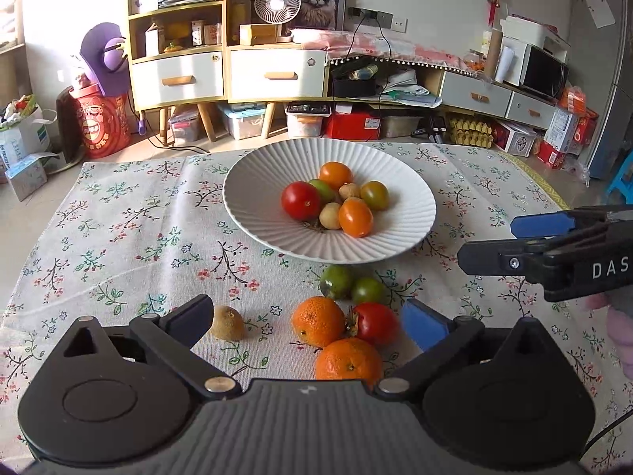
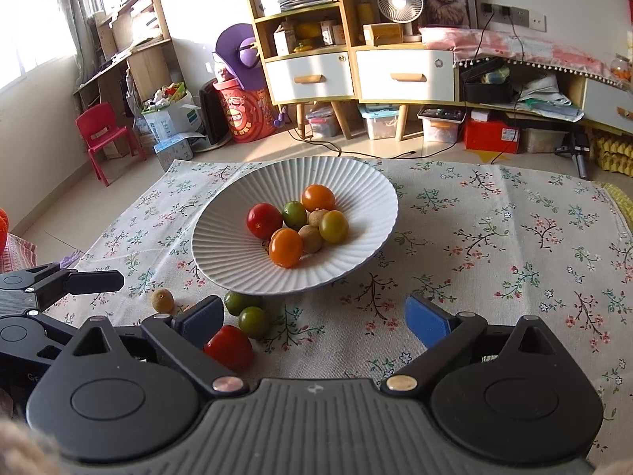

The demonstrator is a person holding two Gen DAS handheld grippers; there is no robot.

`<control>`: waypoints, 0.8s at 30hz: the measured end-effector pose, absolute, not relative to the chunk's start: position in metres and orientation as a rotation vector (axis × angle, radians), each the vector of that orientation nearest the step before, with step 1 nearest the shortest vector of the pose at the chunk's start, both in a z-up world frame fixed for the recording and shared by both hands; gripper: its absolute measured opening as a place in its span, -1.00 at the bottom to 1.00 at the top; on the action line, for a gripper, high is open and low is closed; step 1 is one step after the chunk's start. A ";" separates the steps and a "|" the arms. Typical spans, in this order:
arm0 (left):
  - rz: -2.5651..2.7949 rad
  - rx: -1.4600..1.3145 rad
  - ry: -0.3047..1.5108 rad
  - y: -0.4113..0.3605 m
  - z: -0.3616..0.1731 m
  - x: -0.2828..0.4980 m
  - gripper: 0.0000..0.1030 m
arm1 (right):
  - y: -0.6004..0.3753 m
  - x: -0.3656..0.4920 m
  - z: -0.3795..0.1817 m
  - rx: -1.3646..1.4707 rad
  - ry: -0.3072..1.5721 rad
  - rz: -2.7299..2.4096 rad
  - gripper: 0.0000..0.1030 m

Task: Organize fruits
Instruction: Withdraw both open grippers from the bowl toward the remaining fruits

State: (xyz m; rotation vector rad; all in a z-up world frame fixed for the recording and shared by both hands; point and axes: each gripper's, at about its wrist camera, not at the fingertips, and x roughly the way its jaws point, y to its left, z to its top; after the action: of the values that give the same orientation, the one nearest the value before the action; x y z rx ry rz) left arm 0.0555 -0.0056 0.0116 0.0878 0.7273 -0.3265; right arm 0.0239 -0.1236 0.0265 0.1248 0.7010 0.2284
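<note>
While both claws stand wide open and grip nothing, the left claw [image 1: 308,316] frames two oranges [image 1: 318,326] and a red tomato [image 1: 376,322] on the surface; the right claw [image 2: 314,318] faces the fruit plate [image 2: 221,245].

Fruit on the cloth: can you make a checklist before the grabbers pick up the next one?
1. Left gripper open and empty: ok.
2. Right gripper open and empty: ok.
3. Room left in the plate: ok.
4. Fruit still waiting on the tablecloth, like the orange and the red tomato: ok.
5. Loose fruit apart enough to grab one alone: not ok, they touch.
6. Brown fruit sits alone: ok.
</note>
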 end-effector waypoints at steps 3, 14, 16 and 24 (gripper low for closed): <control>-0.324 0.091 0.743 0.001 0.003 0.050 0.91 | -0.122 0.020 0.022 0.131 0.706 0.228 0.98; -0.297 0.050 0.750 0.014 -0.023 0.034 0.91 | -0.112 0.007 0.006 0.090 0.690 0.179 0.99; -0.306 0.060 0.748 0.013 -0.025 0.031 0.91 | -0.110 0.006 0.002 0.083 0.696 0.182 0.99; -0.335 0.045 0.745 0.009 -0.035 0.030 0.91 | -0.101 0.000 -0.008 0.033 0.710 0.204 0.99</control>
State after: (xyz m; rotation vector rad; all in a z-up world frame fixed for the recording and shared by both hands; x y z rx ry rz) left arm 0.0304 0.0090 -0.0354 0.0455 0.7454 -0.3349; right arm 0.0005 -0.1012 -0.0079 0.0327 0.7097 0.2040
